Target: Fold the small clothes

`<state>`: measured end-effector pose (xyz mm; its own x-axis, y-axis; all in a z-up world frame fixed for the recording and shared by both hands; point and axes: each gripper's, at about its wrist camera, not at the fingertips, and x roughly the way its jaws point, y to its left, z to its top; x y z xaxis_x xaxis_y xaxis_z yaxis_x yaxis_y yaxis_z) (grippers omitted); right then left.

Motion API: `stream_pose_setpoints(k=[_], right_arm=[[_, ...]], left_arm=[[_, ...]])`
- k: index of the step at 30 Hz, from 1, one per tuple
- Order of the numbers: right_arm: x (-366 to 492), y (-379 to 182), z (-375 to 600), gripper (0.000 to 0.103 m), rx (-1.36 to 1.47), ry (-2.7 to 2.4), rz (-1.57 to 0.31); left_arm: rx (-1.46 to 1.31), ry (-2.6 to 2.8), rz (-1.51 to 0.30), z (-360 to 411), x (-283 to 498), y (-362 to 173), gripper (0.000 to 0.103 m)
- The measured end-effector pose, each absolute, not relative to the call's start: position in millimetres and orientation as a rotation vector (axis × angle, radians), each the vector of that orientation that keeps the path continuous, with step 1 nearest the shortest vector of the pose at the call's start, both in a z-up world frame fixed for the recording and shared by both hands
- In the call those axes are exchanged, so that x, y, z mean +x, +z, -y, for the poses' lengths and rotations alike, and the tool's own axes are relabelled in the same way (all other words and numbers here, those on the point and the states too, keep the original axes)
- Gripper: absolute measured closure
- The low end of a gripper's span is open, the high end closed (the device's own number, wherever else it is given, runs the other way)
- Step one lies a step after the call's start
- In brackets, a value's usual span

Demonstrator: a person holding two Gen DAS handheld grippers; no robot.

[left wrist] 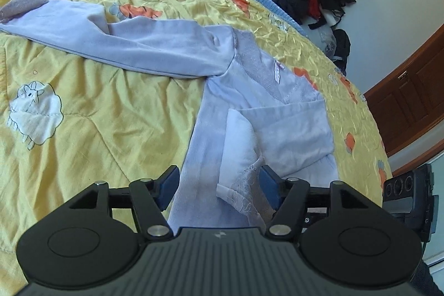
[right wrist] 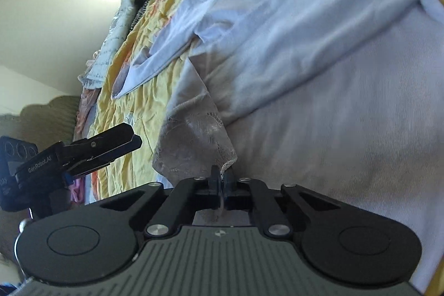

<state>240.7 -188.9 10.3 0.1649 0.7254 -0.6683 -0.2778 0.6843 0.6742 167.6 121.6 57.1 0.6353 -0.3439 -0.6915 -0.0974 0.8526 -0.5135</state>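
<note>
Before your fingers spreads the yellow quilted bedspread with sheep patches (left wrist: 91,101); on it lies the pale lilac long-sleeved top (left wrist: 172,46). Your left gripper (left wrist: 217,185) stands apart, the top's lace cuff (left wrist: 244,185) loose between its fingers. Your right gripper (right wrist: 222,181) pinches that cuff's edge.
</note>
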Motion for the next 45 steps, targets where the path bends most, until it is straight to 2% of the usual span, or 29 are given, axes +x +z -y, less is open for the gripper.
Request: stream_pose_setpoints(k=[8,11,15,16,17,19,21,22,24,27,29,32,34,35,38,41,45], right_arm=[[291.5,59.8,193.8,0.097,0.238,0.718,-1.095],[312.3,56.2,197.9,0.097,0.215,0.655,-1.087],[326.3,35.4,196.5,0.091,0.244,0.604,-1.147],[326.4,33.3,199.2,0.090,0.242,0.552,-1.131],[325.2,35.7,204.2,0.088,0.259,0.520,-1.095],[315.3,48.7,212.6,0.086,0.312,0.491,-0.986],[308.5,53.0,213.1,0.068,0.403,0.590,-0.978],[307.1,51.6,209.8,0.063,0.440,0.642,-0.996],[307.2,43.7,201.8,0.061,0.487,0.663,-1.029],[319.6,17.4,205.4,0.061,0.607,0.594,-1.120],[321.2,-2.9,211.5,0.066,0.693,0.555,-1.170],[316.8,-9.7,218.4,0.066,0.776,0.542,-1.166],[312.3,-0.3,216.5,0.061,0.776,0.518,-1.153],[310.1,7.7,214.9,0.055,0.774,0.529,-1.131],[302.3,44.4,194.7,0.045,0.686,0.605,-1.008],[291.7,73.9,148.9,0.044,0.473,0.676,-0.912],[288.3,73.3,94.5,0.042,0.436,0.804,-0.972]], left_arm=[[-0.452,-0.322,-0.816,-83.8,179.0,68.5,0.040],[-0.391,-0.396,-0.805,-52.6,195.2,62.2,0.040],[-0.425,-0.420,-0.972,-31.2,228.2,21.3,0.040],[-0.452,-0.434,-0.927,-33.0,226.8,18.6,0.037],[-0.459,-0.432,-0.925,-32.8,227.7,19.3,0.033],[-0.472,-0.429,-0.949,-34.0,228.8,23.8,0.033],[-0.510,-0.450,-0.911,-41.8,227.7,34.3,0.033],[-0.509,-0.453,-0.880,-45.8,228.9,40.4,0.032],[-0.476,-0.414,-0.843,-50.6,236.6,46.7,0.026],[-0.457,-0.388,-0.936,-53.3,255.1,24.8,0.026],[-0.470,-0.414,-0.888,-58.4,252.6,17.6,0.024],[-0.521,-0.410,-0.877,-65.4,248.8,16.7,0.024],[-0.563,-0.381,-0.875,-74.7,241.0,25.0,0.024],[-0.586,-0.378,-0.849,-83.4,233.1,31.9,0.024],[-0.664,-0.308,-0.737,-126.8,205.1,50.3,0.024],[-0.851,-0.125,-0.639,-198.8,181.6,51.6,0.021],[-1.207,0.181,-0.483,-309.7,164.1,31.6,0.021]])
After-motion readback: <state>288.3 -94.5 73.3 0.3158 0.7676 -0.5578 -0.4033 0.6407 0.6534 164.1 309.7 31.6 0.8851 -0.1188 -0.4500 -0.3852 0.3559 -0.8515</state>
